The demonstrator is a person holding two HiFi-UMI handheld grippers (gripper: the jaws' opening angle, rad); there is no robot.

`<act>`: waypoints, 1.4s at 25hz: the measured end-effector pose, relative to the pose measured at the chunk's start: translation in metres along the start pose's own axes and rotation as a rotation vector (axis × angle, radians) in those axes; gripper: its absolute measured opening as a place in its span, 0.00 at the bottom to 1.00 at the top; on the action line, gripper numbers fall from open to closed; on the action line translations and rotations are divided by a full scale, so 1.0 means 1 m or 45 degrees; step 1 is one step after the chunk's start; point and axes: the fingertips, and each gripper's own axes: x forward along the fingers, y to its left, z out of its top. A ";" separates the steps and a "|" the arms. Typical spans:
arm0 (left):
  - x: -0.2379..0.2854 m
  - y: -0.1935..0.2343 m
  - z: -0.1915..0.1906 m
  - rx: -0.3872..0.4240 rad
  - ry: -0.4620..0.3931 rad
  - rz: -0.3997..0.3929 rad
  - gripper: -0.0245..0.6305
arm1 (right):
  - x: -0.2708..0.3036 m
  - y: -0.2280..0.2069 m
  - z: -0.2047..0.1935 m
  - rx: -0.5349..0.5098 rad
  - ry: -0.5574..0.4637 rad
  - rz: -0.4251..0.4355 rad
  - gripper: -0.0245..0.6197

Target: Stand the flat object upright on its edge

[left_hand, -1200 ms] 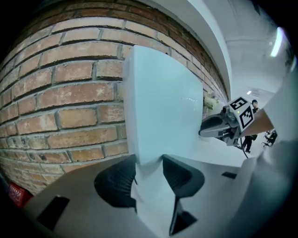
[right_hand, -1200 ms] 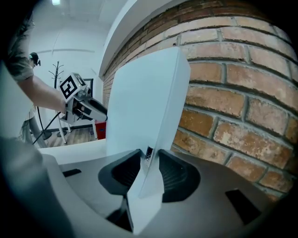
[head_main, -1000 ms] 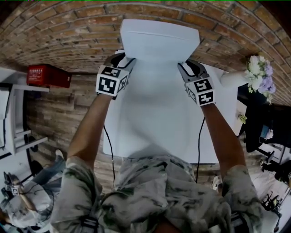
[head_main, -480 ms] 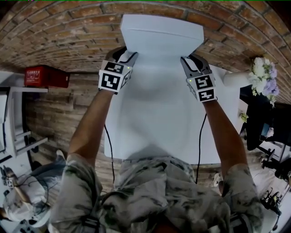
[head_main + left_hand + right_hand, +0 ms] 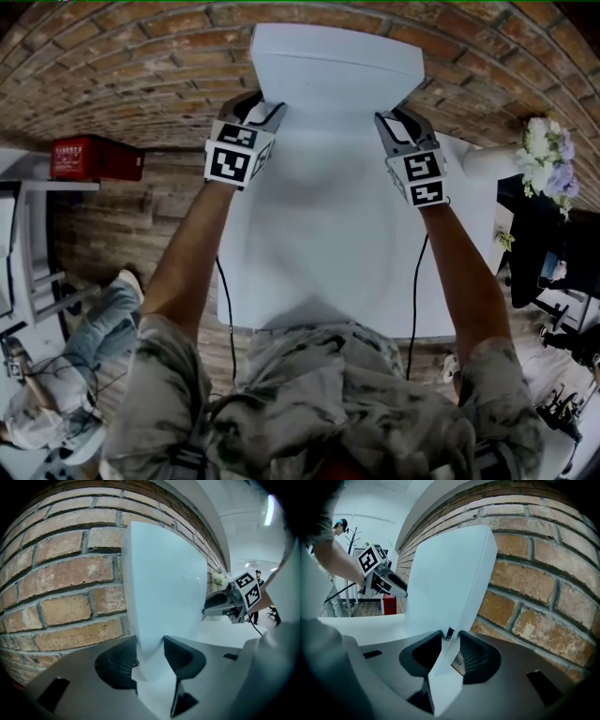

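The flat object is a white panel (image 5: 336, 66). It stands nearly upright on its lower edge at the far side of the white table (image 5: 328, 253), close to the brick wall (image 5: 141, 66). My left gripper (image 5: 265, 105) is shut on the panel's left edge, and my right gripper (image 5: 389, 120) is shut on its right edge. In the left gripper view the panel (image 5: 164, 583) rises from between the pinching jaws of the left gripper (image 5: 150, 644), with the right gripper (image 5: 225, 606) beyond. The right gripper view shows the panel (image 5: 445, 583) clamped edge-on in the right gripper (image 5: 450, 637).
The brick wall runs right behind the panel. A white vase (image 5: 483, 164) with flowers (image 5: 544, 155) stands at the table's right end. A red box (image 5: 89, 157) sits off the table to the left. A person (image 5: 56, 412) is low at the left.
Both grippers have moved a little farther from me toward the wall, tipping the panel more upright. Both grips stay the same.
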 end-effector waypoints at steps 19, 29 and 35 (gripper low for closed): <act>-0.029 -0.007 -0.004 -0.054 -0.002 0.140 0.35 | -0.030 0.009 -0.004 0.143 -0.012 -0.035 0.37; -0.088 -0.060 -0.016 -0.152 -0.063 0.148 0.35 | -0.117 0.045 -0.036 0.225 -0.028 -0.026 0.28; -0.139 -0.122 -0.021 -0.193 -0.103 0.089 0.35 | -0.183 0.089 -0.038 0.240 -0.077 0.006 0.22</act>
